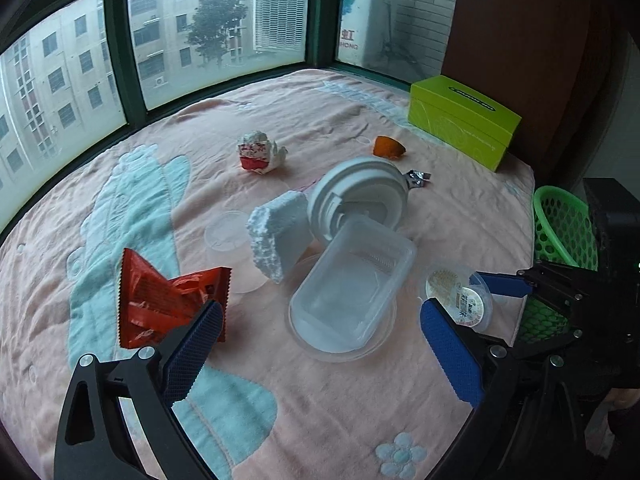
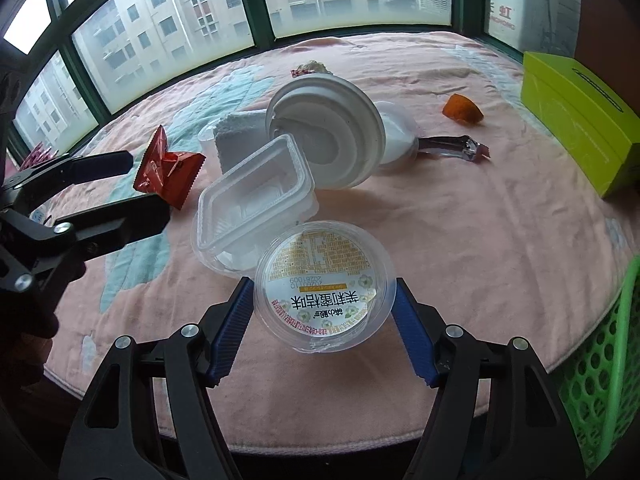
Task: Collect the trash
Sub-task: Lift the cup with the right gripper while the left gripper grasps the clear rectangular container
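Observation:
Trash lies on a pink blanket (image 1: pixel 320 420). My right gripper (image 2: pixel 324 316) is shut on a clear round jelly cup (image 2: pixel 324 284) with a printed lid, seen too in the left wrist view (image 1: pixel 460 296). My left gripper (image 1: pixel 320 344) is open, its left finger beside a red snack wrapper (image 1: pixel 160 300), also in the right wrist view (image 2: pixel 170 172). Between its fingers lies a clear plastic tray (image 1: pixel 352 280) on a round lid. Behind are a foam block (image 1: pixel 276 232), a white lid (image 1: pixel 360 196), a crumpled tissue (image 1: pixel 260 152) and an orange peel (image 1: pixel 388 147).
A green mesh basket (image 2: pixel 604 360) hangs at the blanket's right edge, also in the left wrist view (image 1: pixel 564 224). A lime-green tissue box (image 1: pixel 464 120) stands at the back right. A silver foil wrapper (image 2: pixel 460 146) lies near the white lid. Windows line the far side.

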`<state>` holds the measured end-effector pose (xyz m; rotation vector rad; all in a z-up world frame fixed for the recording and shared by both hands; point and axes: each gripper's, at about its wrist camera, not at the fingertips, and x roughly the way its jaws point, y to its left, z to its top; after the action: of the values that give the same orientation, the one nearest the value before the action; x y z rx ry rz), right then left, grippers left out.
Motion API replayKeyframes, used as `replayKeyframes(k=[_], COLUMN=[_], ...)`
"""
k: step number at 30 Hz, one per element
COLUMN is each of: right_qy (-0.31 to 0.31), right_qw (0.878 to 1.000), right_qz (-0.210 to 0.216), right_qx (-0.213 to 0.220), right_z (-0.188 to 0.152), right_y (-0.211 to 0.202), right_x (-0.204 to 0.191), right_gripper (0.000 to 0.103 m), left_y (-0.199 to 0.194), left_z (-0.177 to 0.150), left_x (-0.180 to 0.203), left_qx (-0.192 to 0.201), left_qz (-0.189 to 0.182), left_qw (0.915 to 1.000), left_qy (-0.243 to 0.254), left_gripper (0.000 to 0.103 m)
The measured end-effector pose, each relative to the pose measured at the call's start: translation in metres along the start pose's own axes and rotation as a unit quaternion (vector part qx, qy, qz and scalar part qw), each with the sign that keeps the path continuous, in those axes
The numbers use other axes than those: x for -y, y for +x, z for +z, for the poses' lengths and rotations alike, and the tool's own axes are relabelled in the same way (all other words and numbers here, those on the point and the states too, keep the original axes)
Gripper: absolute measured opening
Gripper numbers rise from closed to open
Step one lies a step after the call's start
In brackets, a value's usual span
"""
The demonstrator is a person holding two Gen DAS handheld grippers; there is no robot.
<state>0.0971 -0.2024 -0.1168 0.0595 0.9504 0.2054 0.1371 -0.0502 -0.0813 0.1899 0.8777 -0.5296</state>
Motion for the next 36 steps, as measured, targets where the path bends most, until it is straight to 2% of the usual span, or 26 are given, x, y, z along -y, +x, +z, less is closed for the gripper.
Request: replayKeyframes(k=[8,18,23,30,36], right_qy=[0.036,0.069,0.087,0.108,0.124], right_qw=[0.999,0.996,0.993,0.989,0.986], right_qz=[-0.017,-0.051,-0.067,-0.088,-0.099], right_qx=[0.019,0.038,0.043,0.052,0.055], right_z=[-0.009,-0.021,-0.029,-0.039,-0.046], right_y=[-0.029,-0.062,-0.075,-0.091,-0.098], right_x=[0.023,0.049,0.064,0.079,0.089], right_gripper=[0.069,0.069,0.069,0.069,0.069], left_y=[0.036,0.061,0.061,0.059,0.059], left_z=[0.013,0.019,0.019,0.022,0.022], left_x=[0.008,0.007,0.007,0.008,0.013], left_qx=[-0.02,-0.036,-0.032,-0.026,-0.026], left_qz=[-0.034,-0.072,-0.075,-0.081,-0.081], left_qw=[0.9983,0.9955,0.9951,0.9942,0.9923], left_qy=[0.042,0.05,0.056,0.066,0.09], left_gripper=[0.095,0.094,0.086,0.086,0.082])
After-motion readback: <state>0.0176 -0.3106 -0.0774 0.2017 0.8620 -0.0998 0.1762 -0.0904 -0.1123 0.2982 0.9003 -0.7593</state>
